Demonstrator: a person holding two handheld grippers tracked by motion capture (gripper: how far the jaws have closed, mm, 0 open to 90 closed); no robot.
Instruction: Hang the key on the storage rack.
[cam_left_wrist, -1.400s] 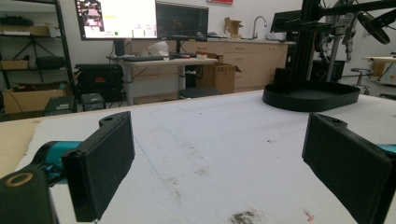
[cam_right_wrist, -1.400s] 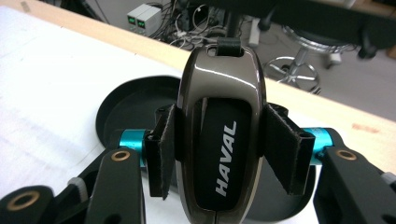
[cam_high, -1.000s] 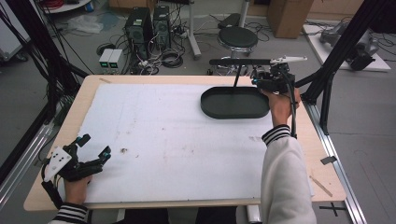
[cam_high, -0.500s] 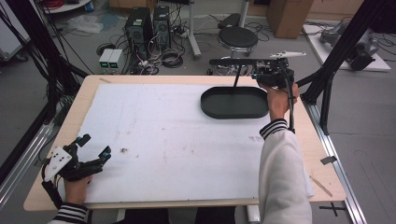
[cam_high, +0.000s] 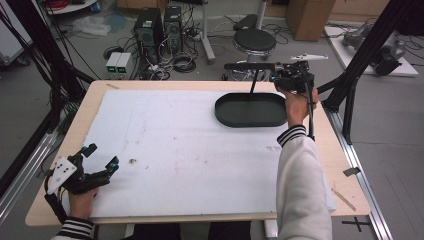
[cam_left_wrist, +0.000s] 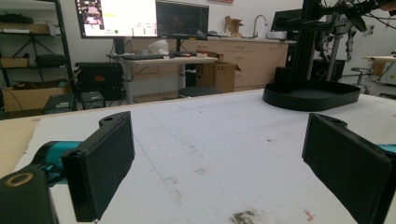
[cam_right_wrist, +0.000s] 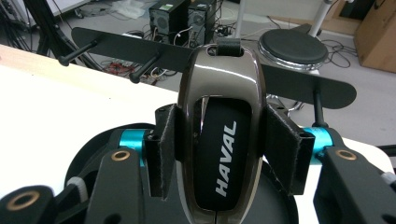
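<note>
My right gripper (cam_right_wrist: 224, 150) is shut on a glossy brown and black key fob (cam_right_wrist: 219, 140) marked HAVAL, with a pad on each side of it. The fob's top loop (cam_right_wrist: 228, 46) sits right in front of a black rack bar (cam_right_wrist: 140, 46) with short pegs (cam_right_wrist: 144, 71). In the high view the right gripper (cam_high: 292, 80) hovers at the far right, beside the bar (cam_high: 250, 65) and above the far end of a black oval tray (cam_high: 250, 111). My left gripper (cam_high: 102, 156) rests open at the near left of the table, and its jaws (cam_left_wrist: 224, 163) hold nothing.
A white sheet (cam_high: 190, 150) covers most of the wooden table (cam_high: 350, 200). The rack stands on a thin post (cam_high: 253, 81) in the tray. Black frame posts (cam_high: 350, 85) rise by the right edge. Computers, cables and a stool (cam_high: 255, 41) are on the floor beyond.
The right gripper has shifted slightly toward the far side of the table and the rack bar, with the key fob still in it. The left gripper has not moved.
</note>
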